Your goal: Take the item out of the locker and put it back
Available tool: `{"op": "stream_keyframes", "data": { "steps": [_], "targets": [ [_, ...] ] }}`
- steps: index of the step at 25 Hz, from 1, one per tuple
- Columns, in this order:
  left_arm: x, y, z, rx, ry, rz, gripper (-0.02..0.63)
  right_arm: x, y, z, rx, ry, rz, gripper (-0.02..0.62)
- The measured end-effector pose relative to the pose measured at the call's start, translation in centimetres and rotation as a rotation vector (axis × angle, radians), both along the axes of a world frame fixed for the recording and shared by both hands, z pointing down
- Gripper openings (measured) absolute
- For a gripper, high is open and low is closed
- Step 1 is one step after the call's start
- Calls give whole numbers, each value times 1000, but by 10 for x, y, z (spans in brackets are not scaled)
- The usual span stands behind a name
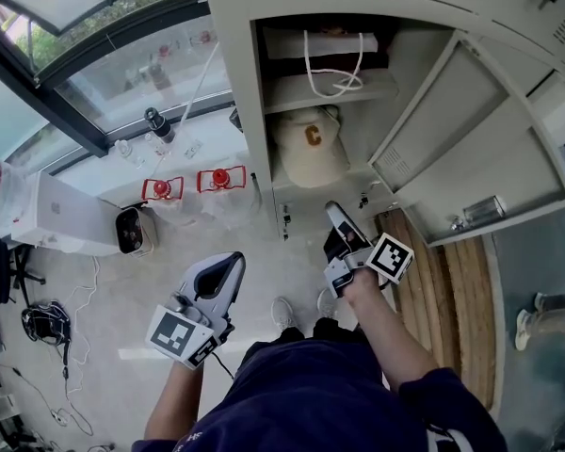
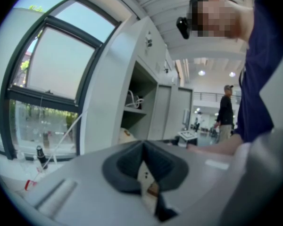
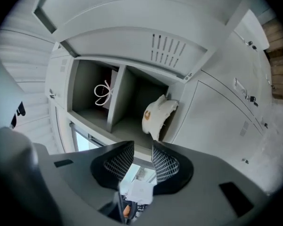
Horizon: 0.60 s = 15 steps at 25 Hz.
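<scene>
You are holding the right gripper spread and empty, aimed at the open locker — the cap is sitting inside it, just ahead of the jaws and a little above. You are holding the left gripper pressed together on nothing, off to the side. I am judging the cap either not taken out yet or already put back — the pictures are not showing which.

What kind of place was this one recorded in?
Likely a locker area in a workplace or lab hall: a bank of grey metal lockers, one door open on a cream cap, beside big windows.
</scene>
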State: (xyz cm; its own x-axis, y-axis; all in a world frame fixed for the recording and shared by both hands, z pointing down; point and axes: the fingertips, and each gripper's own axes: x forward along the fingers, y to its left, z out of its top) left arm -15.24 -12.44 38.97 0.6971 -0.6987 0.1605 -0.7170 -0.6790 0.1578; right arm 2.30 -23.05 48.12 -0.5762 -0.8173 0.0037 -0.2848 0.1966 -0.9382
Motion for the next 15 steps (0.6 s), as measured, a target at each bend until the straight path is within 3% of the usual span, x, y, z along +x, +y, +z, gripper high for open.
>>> {"op": "stream_keyframes", "data": {
  "steps": [6, 15],
  "targets": [
    [1, 3, -9, 24, 11, 5, 3, -2, 21, -36, 105, 93, -42, 91],
    [-2, 6, -18, 56, 20, -1, 3, -11, 48, -93, 347, 353, -117, 91]
  ]
}}
